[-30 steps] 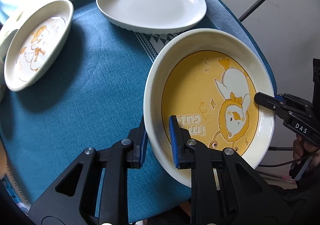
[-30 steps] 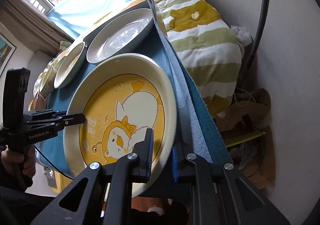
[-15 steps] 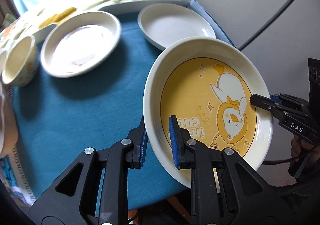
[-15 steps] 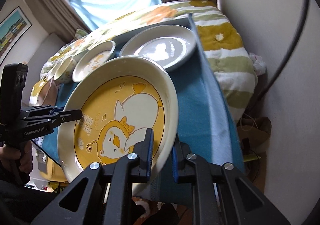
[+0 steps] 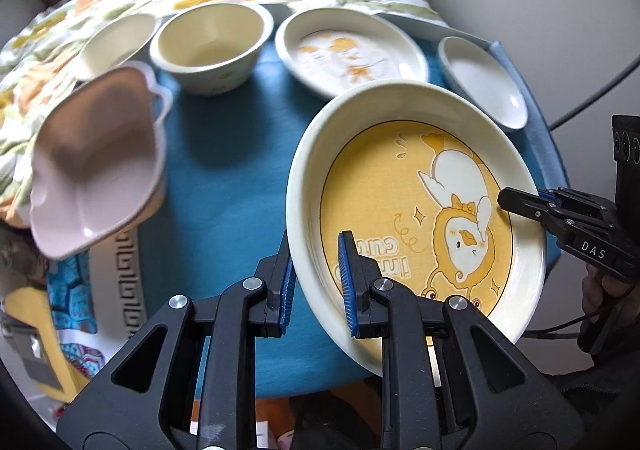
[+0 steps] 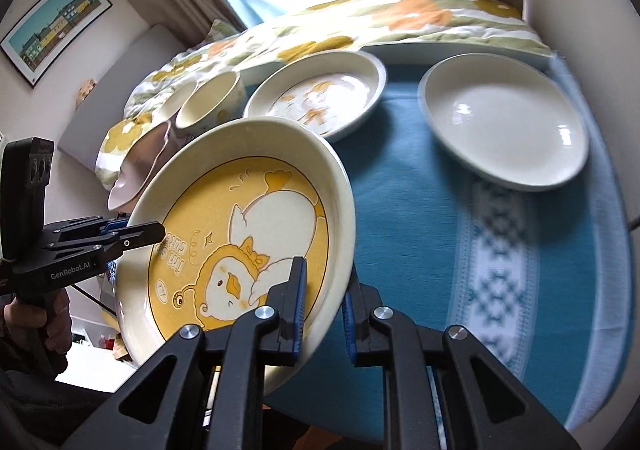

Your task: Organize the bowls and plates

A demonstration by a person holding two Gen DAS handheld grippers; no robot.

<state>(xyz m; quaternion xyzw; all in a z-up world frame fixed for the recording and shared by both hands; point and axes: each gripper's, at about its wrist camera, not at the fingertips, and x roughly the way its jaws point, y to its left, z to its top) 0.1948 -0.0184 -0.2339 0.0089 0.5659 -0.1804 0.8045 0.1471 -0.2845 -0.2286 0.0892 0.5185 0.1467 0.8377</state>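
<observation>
Both claws, left claw and right claw, have carried the yellow duck plate along the tabletop, each pinching its rim.

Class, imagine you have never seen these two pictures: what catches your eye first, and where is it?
First, the big yellow duck plate, held above the blue cloth with the left gripper clamped on one rim and the right gripper on the opposite rim. Behind it on the cloth stand a paler duck plate, a plain white dish and a cream bowl.
</observation>
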